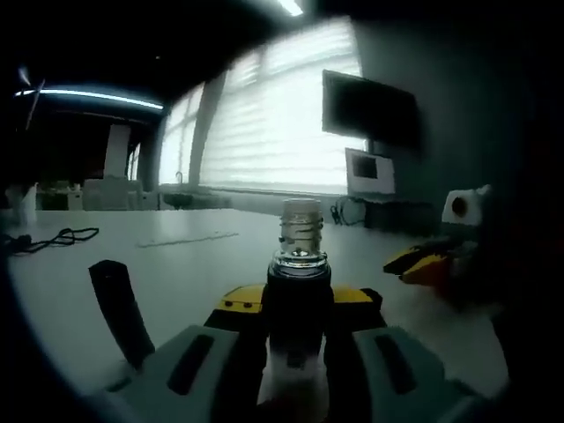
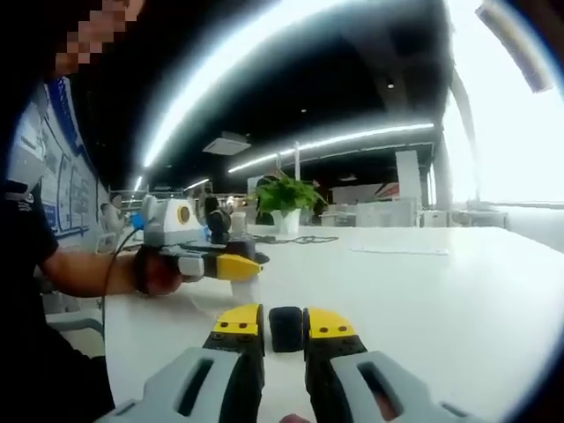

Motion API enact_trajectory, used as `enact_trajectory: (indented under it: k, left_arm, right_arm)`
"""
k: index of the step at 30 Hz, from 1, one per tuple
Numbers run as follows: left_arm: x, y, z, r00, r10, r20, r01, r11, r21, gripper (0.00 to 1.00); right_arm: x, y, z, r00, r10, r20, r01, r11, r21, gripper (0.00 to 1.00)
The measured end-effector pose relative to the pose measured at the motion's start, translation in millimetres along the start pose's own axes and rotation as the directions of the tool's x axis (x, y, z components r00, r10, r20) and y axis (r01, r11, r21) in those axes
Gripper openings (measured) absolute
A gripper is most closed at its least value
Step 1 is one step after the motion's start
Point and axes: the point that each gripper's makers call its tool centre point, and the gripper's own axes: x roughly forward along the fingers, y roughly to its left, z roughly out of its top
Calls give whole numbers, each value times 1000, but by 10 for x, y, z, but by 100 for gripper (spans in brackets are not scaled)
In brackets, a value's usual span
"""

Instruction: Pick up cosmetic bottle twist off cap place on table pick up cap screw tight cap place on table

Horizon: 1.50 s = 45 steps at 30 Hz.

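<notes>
The clear glass cosmetic bottle [image 1: 301, 242] stands upright at the centre of the left gripper view, its cap off, so the bare threaded neck shows as pale ridges above a rounded glassy shoulder. Its lower body is dark and cylindrical and sits clamped between the yellow-tipped fingers [image 1: 240, 300] of the left gripper [image 1: 298, 304], which are closed narrowly around it; grey moulded arms run down toward 6 o'clock. Whether the bottle's base touches the white smooth tabletop [image 1: 176, 264] cannot be told.

In the right gripper view, the small black cylindrical cap [image 2: 285, 329] is pinched between the yellow-tipped fingers [image 2: 236, 322] of the right gripper [image 2: 285, 324], which are closed tightly on it, low over the tabletop [image 2: 423, 300]. At 9 o'clock in that view the left gripper [image 2: 207, 256] appears with its yellow tip and grey body, held in the person's hand [image 2: 157, 273], the bottle [image 2: 236, 225] rising above it, small and blurred.

In the left gripper view the right gripper [image 1: 432, 263] shows at 3 o'clock as a yellow and black wedge. A black coiled cable [image 1: 53, 238] lies at 9 o'clock, and a dark flat wall screen [image 1: 370, 110] hangs at 1 o'clock beside slatted white window blinds [image 1: 273, 123]. A green leafy plant in a white pot [image 2: 286, 203] stands at 12 o'clock in the right gripper view.
</notes>
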Motion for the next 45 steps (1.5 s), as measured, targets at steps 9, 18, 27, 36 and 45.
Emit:
enact_trajectory:
  k: [9, 18, 27, 36, 45]
  left_arm:
    - [-37, 66, 12, 1000, 27, 0, -27, 1000, -12, 14]
    - [-46, 42, 37, 1000, 9, 9, -9, 1000, -16, 14]
    - [-44, 52, 33, 1000, 13, 5, -12, 1000, -9, 14]
    - [-41, 39, 24, 1000, 8, 2, -8, 1000, -4, 14]
    - [-34, 29, 13, 1000, 7, -3, -7, 1000, 1, 14]
  right_arm:
    - [219, 110, -87, 997, -36, -67, 28, 993, -118, 22]
    - [356, 78, -157, 994, -18, -107, 8, 996, -91, 25]
    - [491, 73, -202, 990, 4, -142, -17, 996, -91, 24]
    - [533, 70, -274, 986, 21, -168, -33, 997, -70, 24]
    - [543, 53, -286, 985, 17, -170, -32, 996, -85, 17]
